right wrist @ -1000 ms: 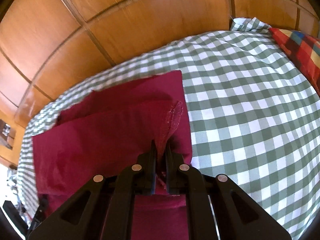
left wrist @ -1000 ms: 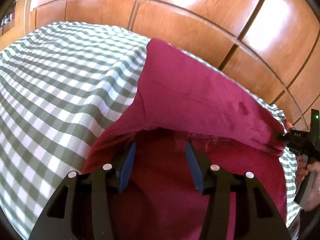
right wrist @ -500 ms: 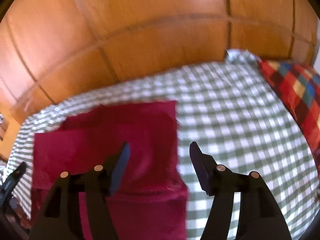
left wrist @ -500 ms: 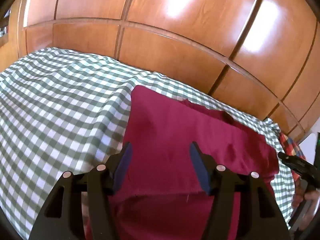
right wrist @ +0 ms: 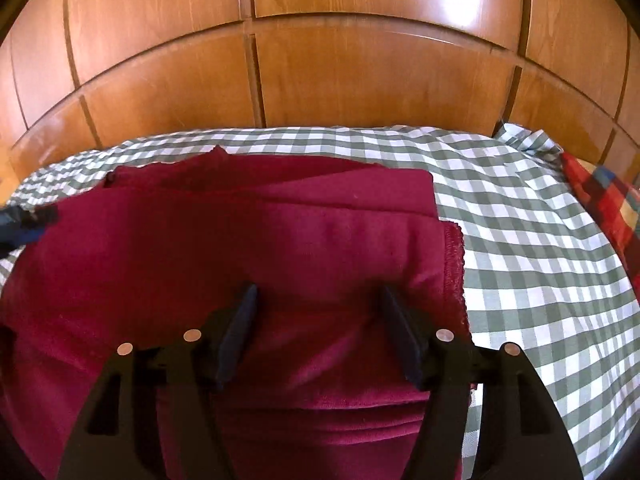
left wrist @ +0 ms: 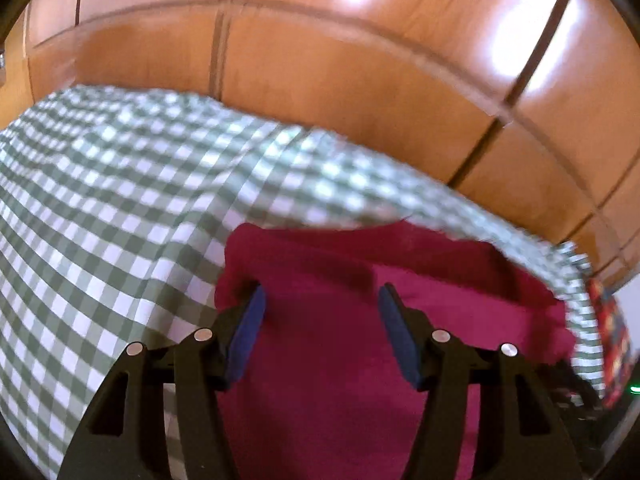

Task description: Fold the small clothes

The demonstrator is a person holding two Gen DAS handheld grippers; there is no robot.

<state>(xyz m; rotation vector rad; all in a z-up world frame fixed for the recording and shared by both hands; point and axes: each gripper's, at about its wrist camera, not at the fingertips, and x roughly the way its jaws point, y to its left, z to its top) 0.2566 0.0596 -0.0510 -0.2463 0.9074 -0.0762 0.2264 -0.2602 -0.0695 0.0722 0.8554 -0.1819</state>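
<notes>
A dark red garment (right wrist: 248, 248) lies folded in layers on the green-and-white checked cloth (right wrist: 520, 248). It also shows in the left wrist view (left wrist: 340, 320), which is blurred. My right gripper (right wrist: 316, 300) is open and empty, just above the garment's near right part, beside its stitched hem (right wrist: 454, 264). My left gripper (left wrist: 320, 300) is open and empty over the garment's left edge. The left gripper's tip (right wrist: 24, 220) shows at the far left of the right wrist view.
Wooden panelled doors (right wrist: 320, 60) stand right behind the checked surface. A red, blue and yellow checked cushion (right wrist: 604, 204) lies at the far right. Checked cloth stretches to the left of the garment (left wrist: 100, 200).
My right gripper has let go of the garment's hem and opened. The top layer now lies flat. Both grippers have drawn back and lowered toward the garment's near part.
</notes>
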